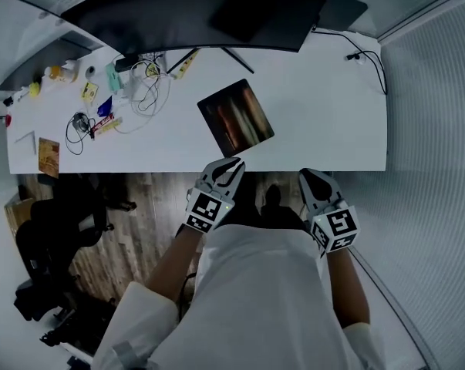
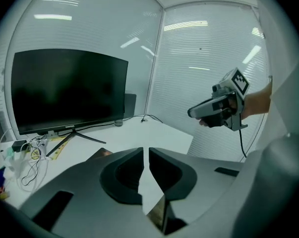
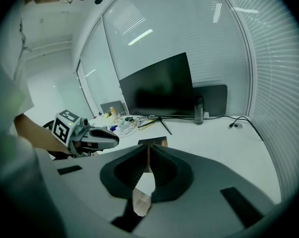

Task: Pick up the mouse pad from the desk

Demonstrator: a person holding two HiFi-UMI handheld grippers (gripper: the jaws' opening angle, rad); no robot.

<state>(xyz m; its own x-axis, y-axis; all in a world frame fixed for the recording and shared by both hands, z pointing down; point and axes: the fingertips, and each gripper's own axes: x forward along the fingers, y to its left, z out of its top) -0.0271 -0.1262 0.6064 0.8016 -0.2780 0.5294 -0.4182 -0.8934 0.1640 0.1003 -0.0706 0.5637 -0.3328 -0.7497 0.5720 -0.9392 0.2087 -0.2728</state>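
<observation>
The mouse pad (image 1: 235, 117) is a dark, glossy rectangle lying askew on the white desk (image 1: 325, 122), in front of the monitor. My left gripper (image 1: 230, 164) hovers at the desk's front edge just short of the pad's near corner, jaws shut and empty. My right gripper (image 1: 309, 177) hangs further right over the same edge, also shut with nothing in it. In the left gripper view only a corner of the pad (image 2: 100, 153) peeks past the closed left gripper (image 2: 146, 155). The right gripper view shows the pad (image 3: 158, 142) just beyond the right gripper (image 3: 149, 150).
A wide dark monitor (image 1: 193, 10) stands at the back of the desk. Tangled cables (image 1: 143, 91) and several small items lie on its left part. A black cable (image 1: 368, 58) runs at the back right. An office chair (image 1: 55, 230) stands on the wooden floor to the left.
</observation>
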